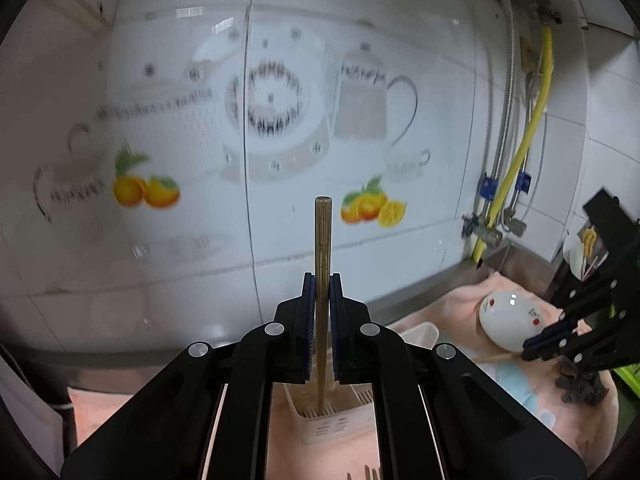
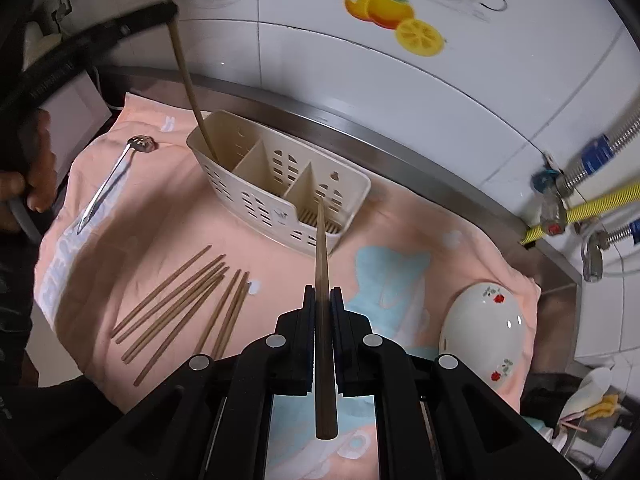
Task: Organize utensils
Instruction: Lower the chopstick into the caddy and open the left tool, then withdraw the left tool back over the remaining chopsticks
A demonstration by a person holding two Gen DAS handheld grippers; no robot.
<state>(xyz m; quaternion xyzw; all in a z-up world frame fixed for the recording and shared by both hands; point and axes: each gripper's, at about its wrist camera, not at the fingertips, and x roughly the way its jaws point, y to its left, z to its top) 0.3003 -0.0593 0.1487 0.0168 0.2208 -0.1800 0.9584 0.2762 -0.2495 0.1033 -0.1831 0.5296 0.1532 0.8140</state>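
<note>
A cream plastic utensil caddy [image 2: 280, 188] with three compartments stands on the pink cloth [image 2: 168, 236]. My left gripper [image 1: 321, 280] is shut on a wooden chopstick [image 1: 322, 248], held upright with its lower end in the caddy's [image 1: 332, 416] left compartment; that chopstick [image 2: 182, 64] also shows in the right wrist view. My right gripper [image 2: 322, 292] is shut on another chopstick [image 2: 322, 280], its tip pointing at the caddy's right compartment. Several loose chopsticks [image 2: 180, 304] lie on the cloth in front of the caddy. A metal spoon [image 2: 108, 184] lies at the left.
A white bowl [image 2: 482, 336] with red flowers lies upside down on the cloth's right side. A tiled wall [image 2: 360, 60] with pipes and a yellow hose [image 2: 592, 204] stands behind the steel counter edge [image 2: 400, 148].
</note>
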